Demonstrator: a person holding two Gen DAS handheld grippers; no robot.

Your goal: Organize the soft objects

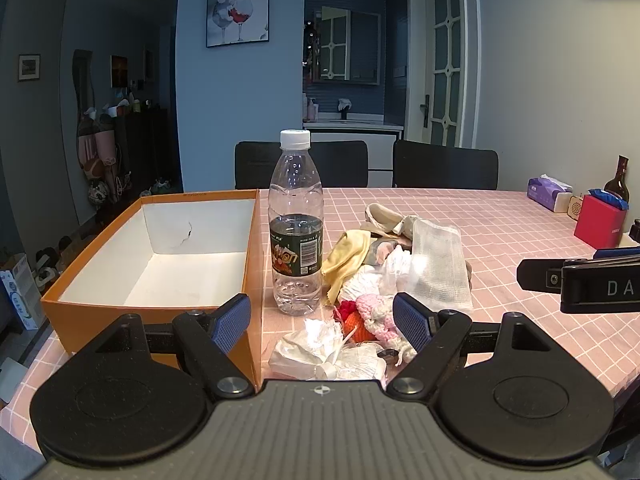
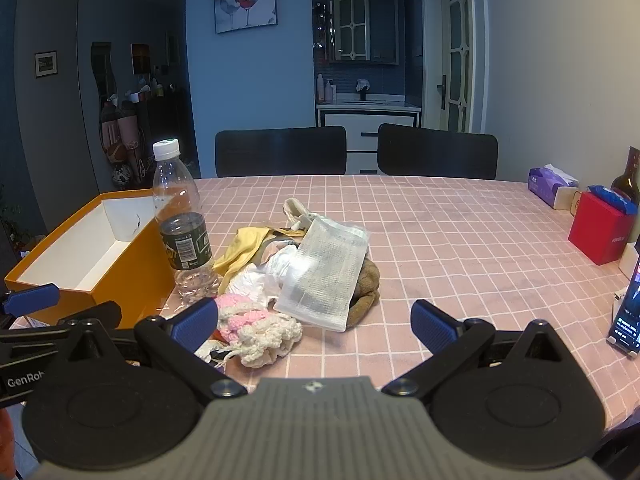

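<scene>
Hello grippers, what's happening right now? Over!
Left gripper open, empty. Right gripper open, empty. Soft pile on tablecloth, orange box empty. Water bottle stands between pile and box.

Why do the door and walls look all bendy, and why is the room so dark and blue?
In the left wrist view the fisheye lens bows the door and darkens the corners; dim bluish light, with glare on the white gauze cloth. In the right wrist view the table edge curves, and the bottle leans from the same distortion.
</scene>
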